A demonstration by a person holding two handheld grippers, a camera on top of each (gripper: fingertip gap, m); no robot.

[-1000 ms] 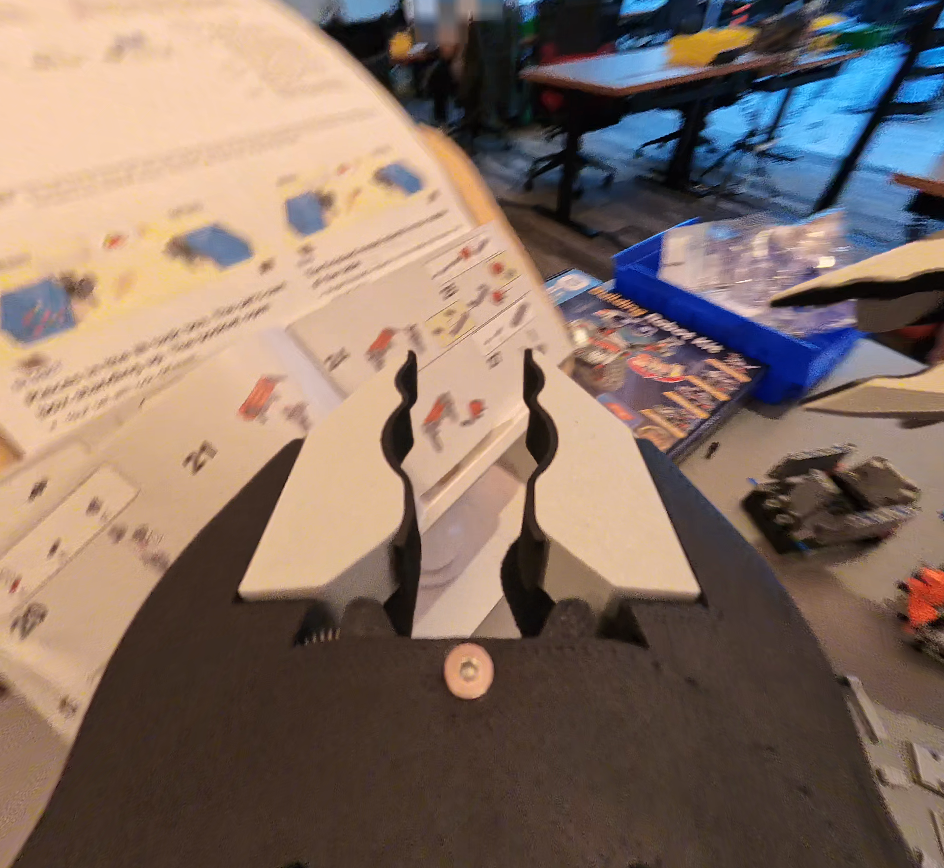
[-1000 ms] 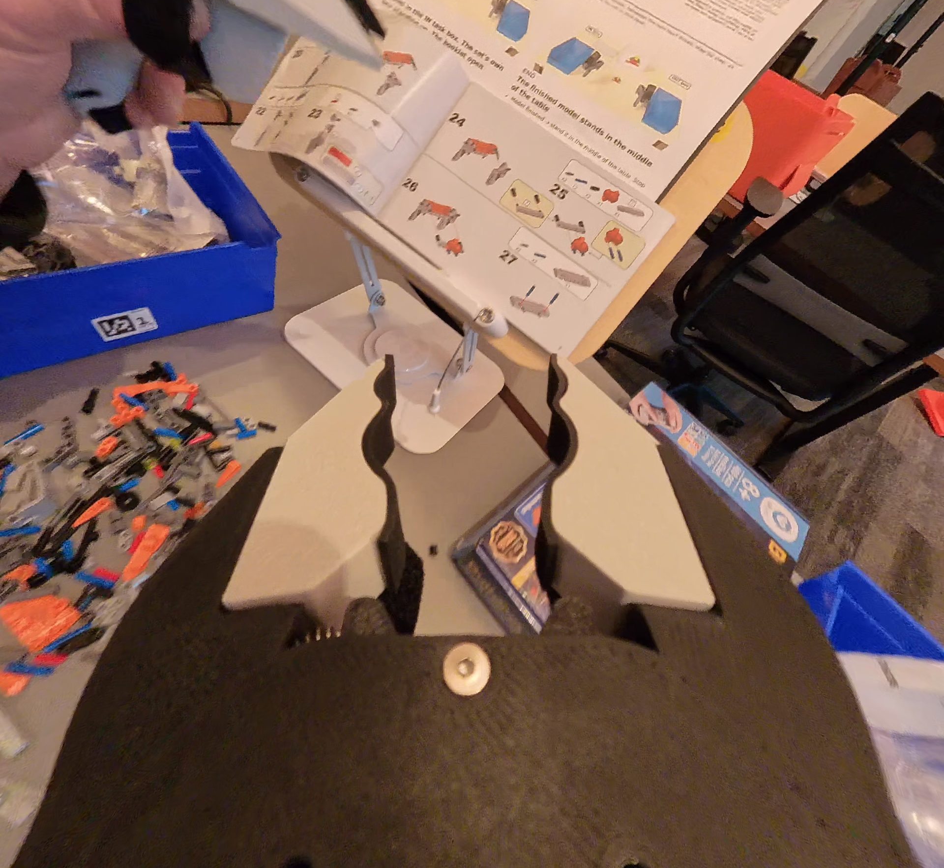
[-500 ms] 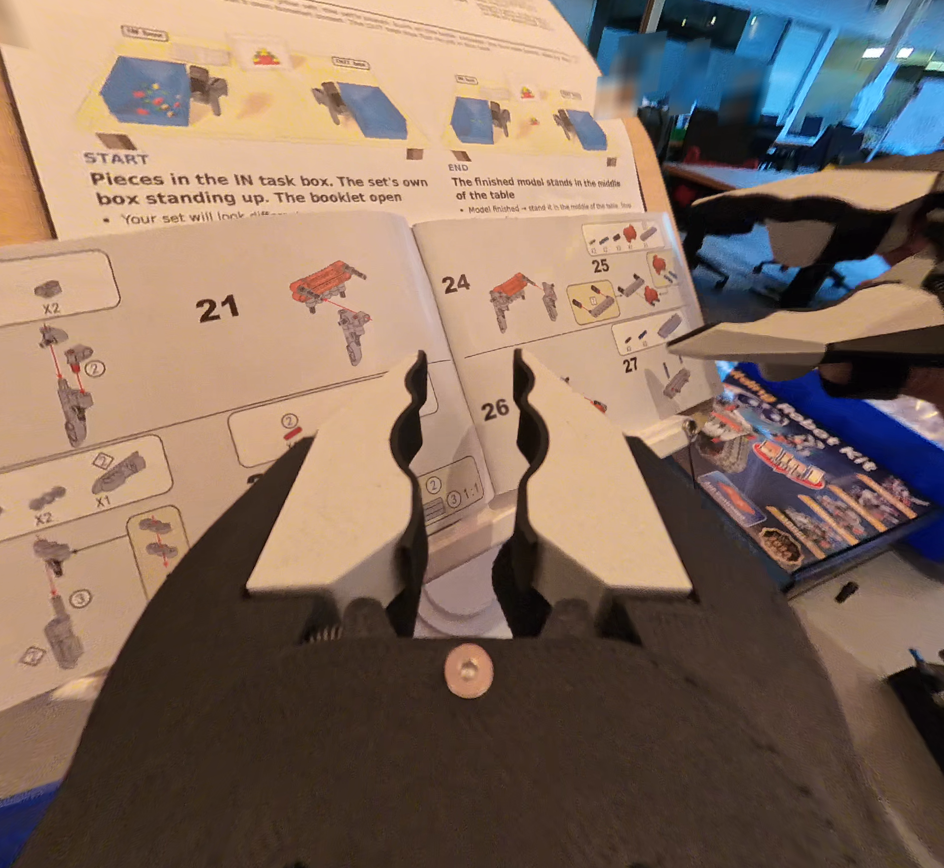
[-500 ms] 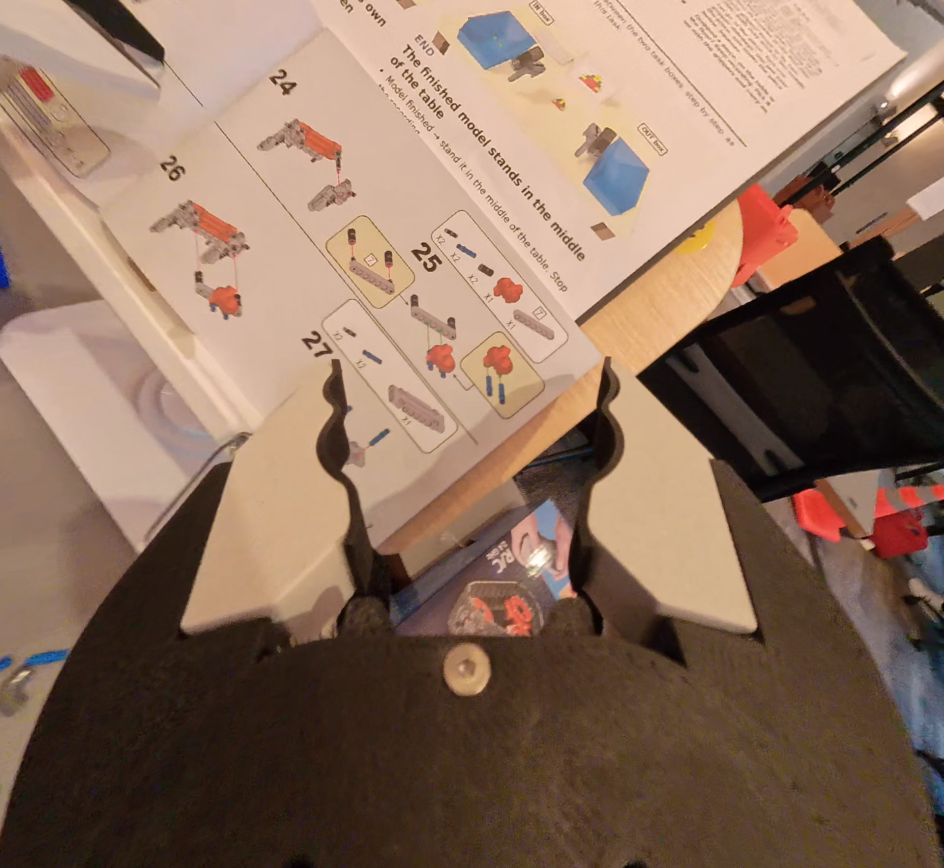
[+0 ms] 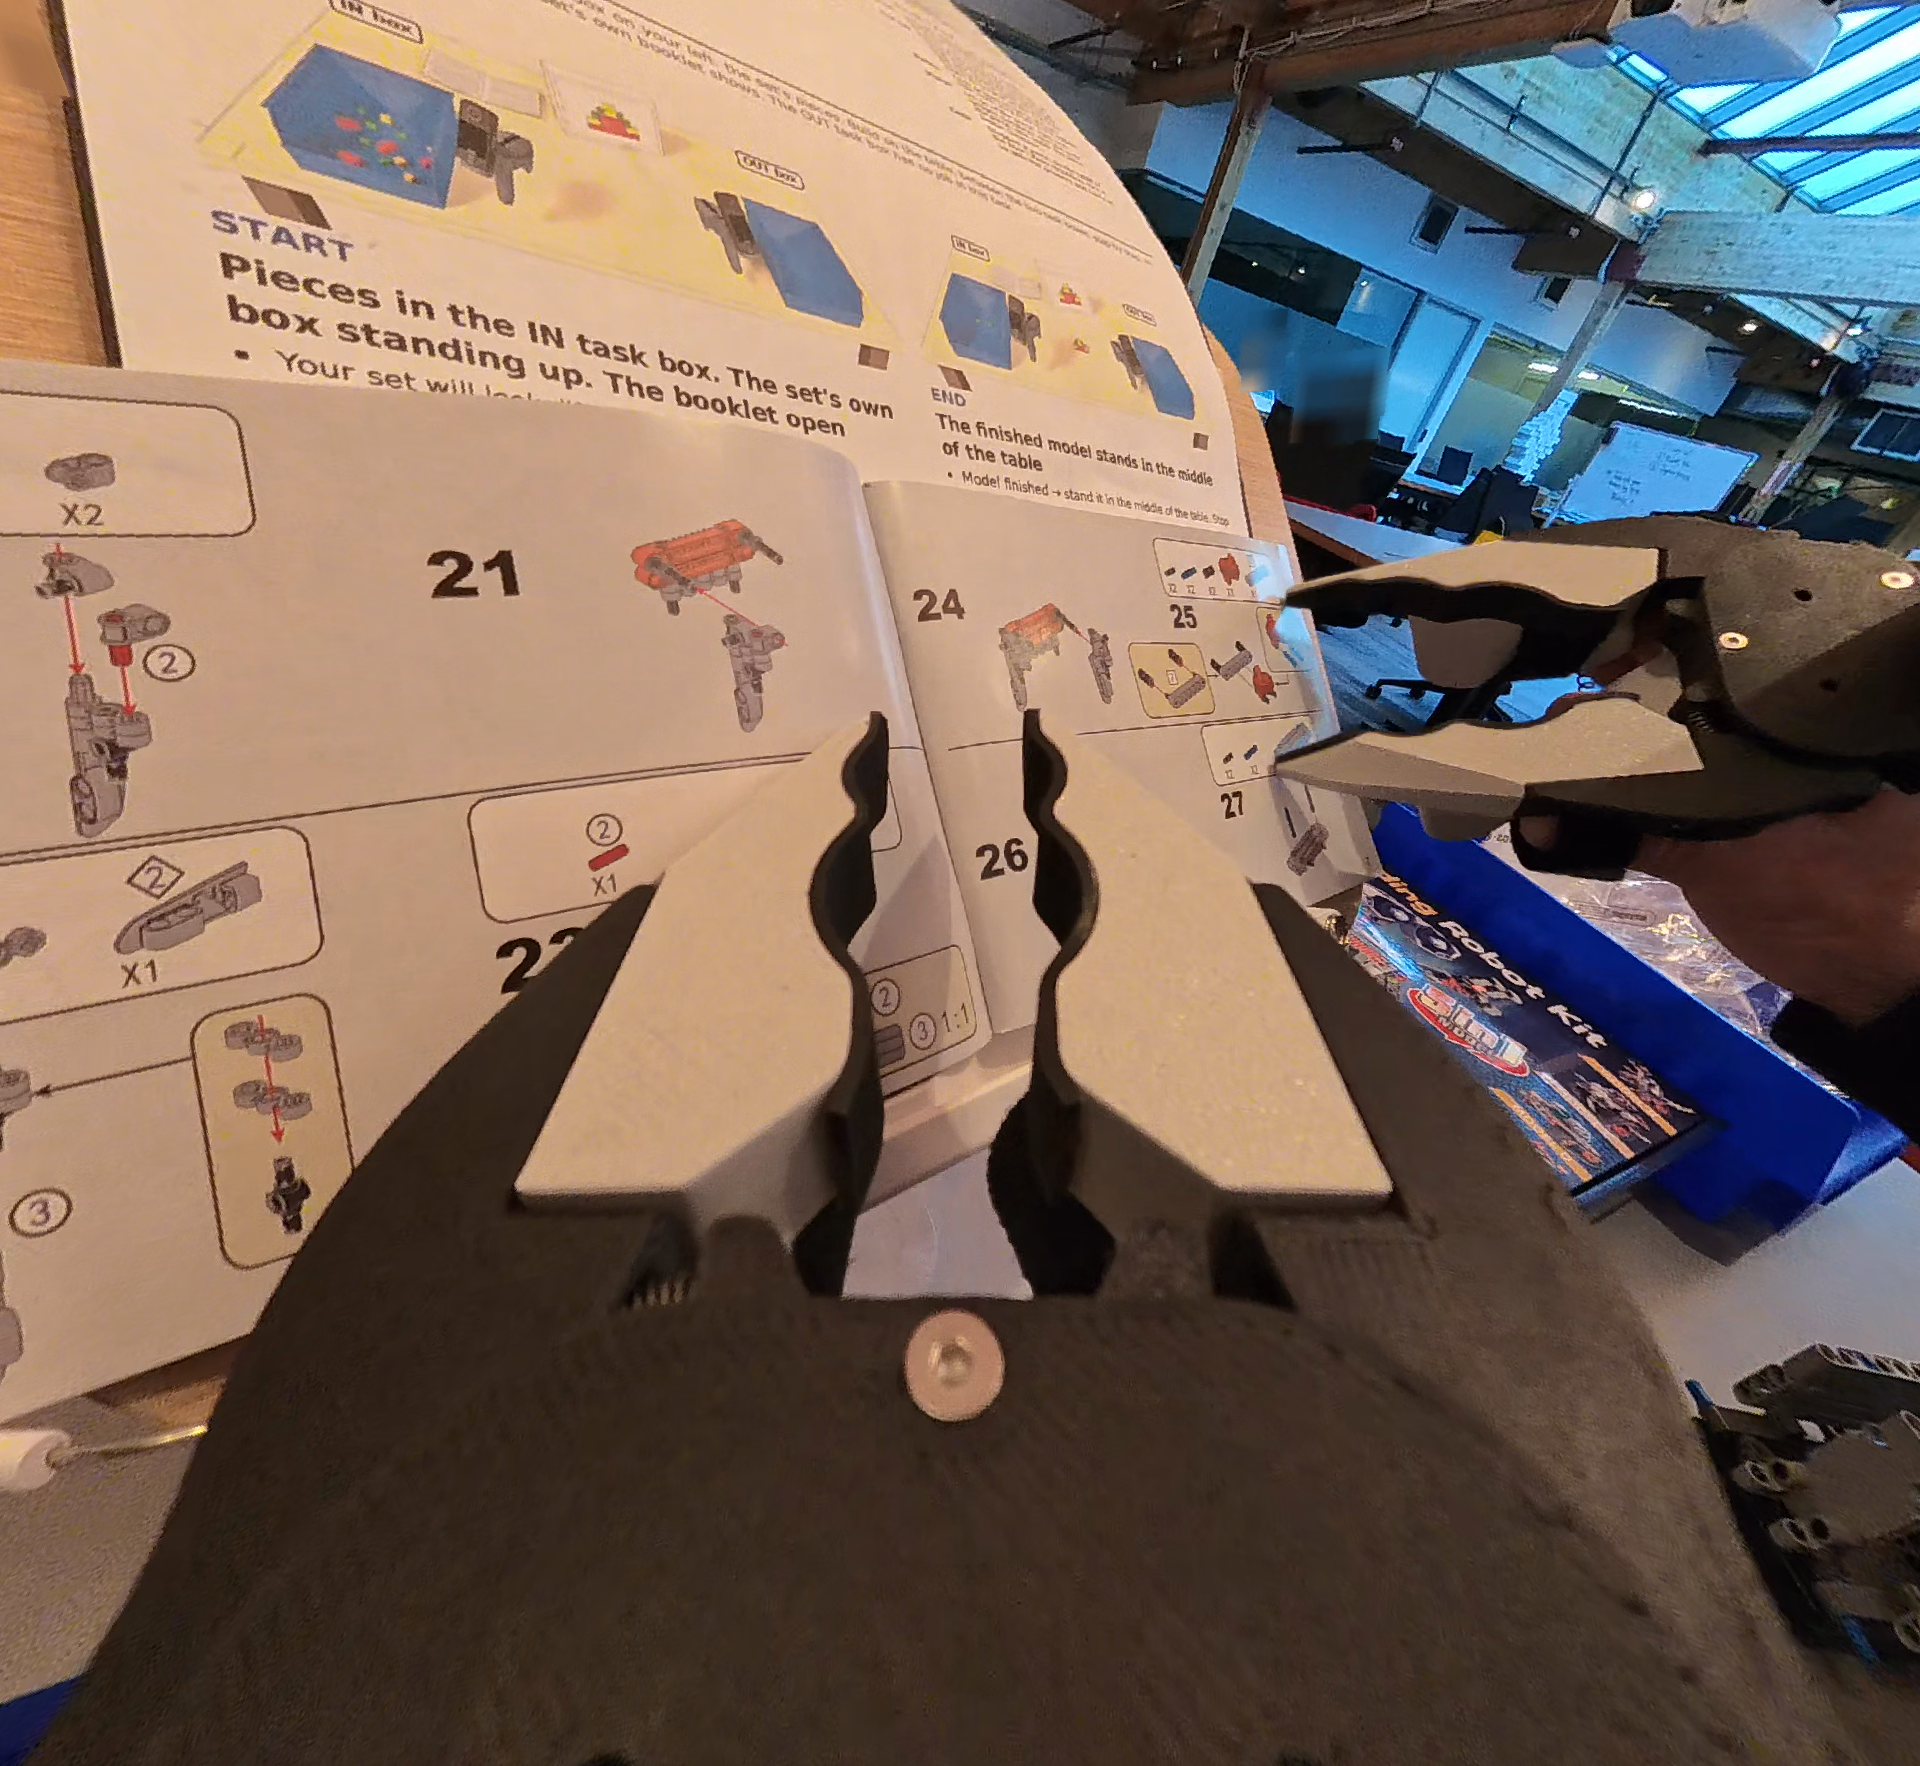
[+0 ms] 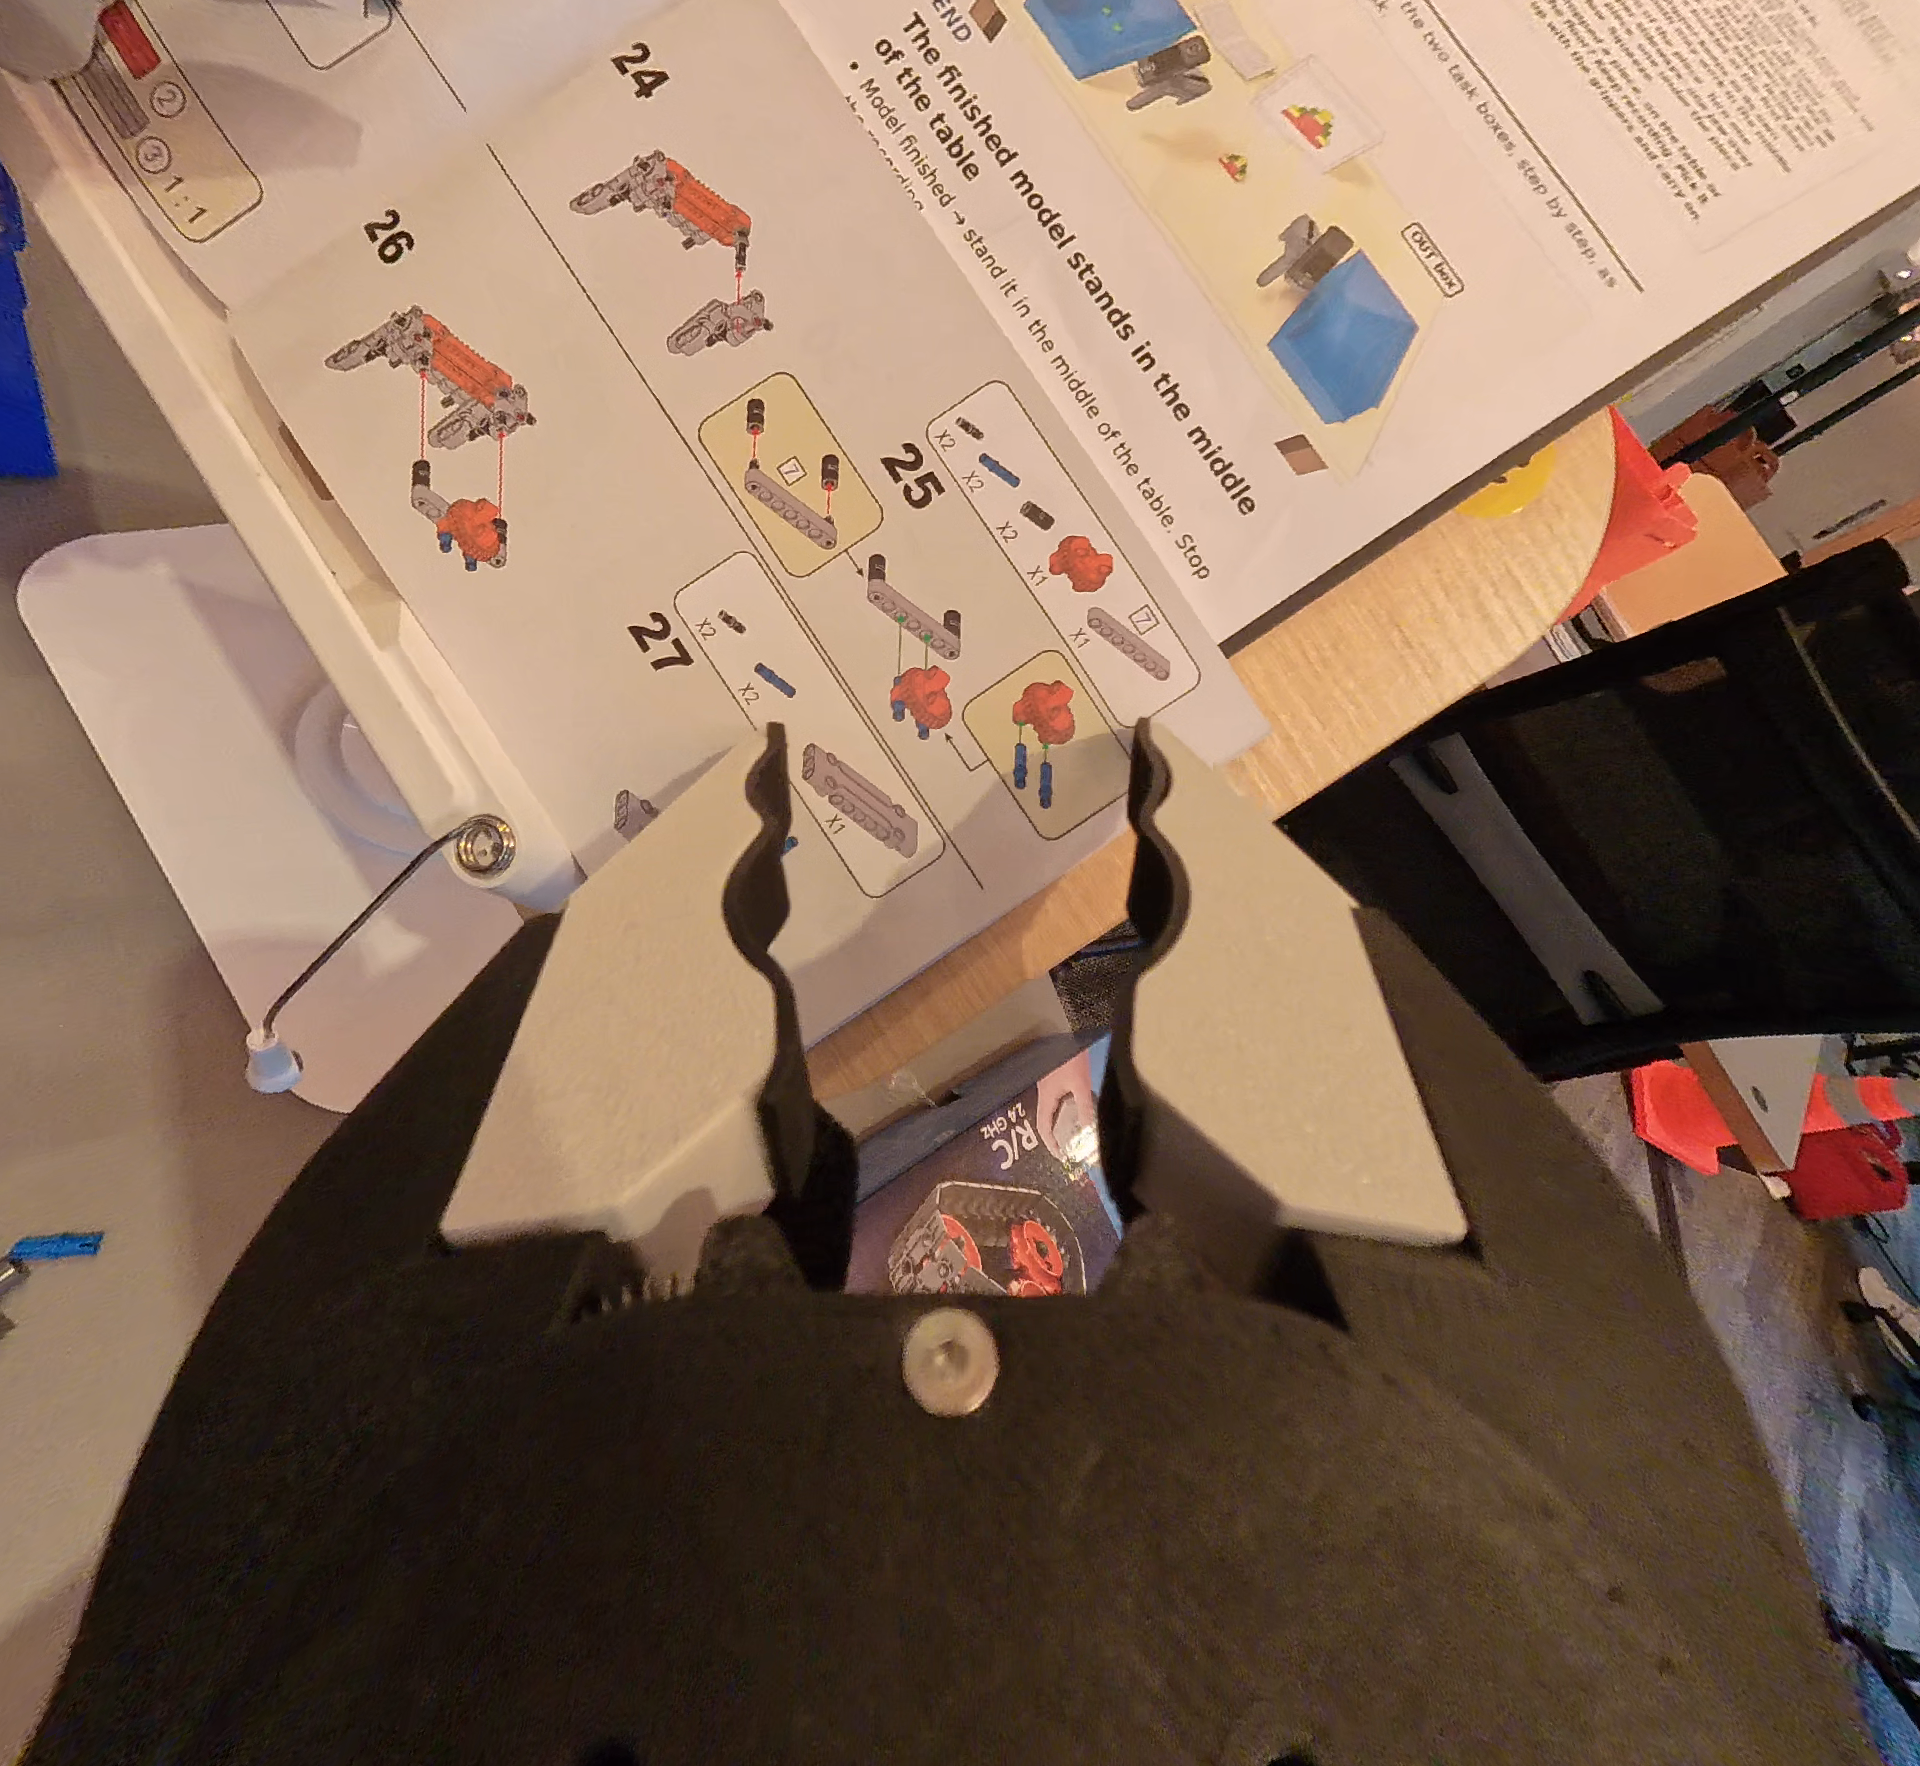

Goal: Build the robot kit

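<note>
Left wrist view: the left gripper (image 5: 954, 729) points at the open booklet (image 5: 623, 729) on its white stand, fingers slightly parted, gripping nothing. The right gripper (image 5: 1288, 677) reaches the booklet's right edge, jaws apart. A blue bin (image 5: 1662, 1020) sits beyond.

Right wrist view: the right gripper (image 6: 956, 740) hovers with its fingers spread at the booklet's (image 6: 727, 428) lower right corner, above a kit box (image 6: 966, 1197).

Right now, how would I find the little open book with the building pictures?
Look for the big white poster leaning at the back of the table. In front of its lower edge, an open booklet rests on a white stand. Unlike the flat poster, it has a centre fold, and the right gripper is at its outer edge.
</note>
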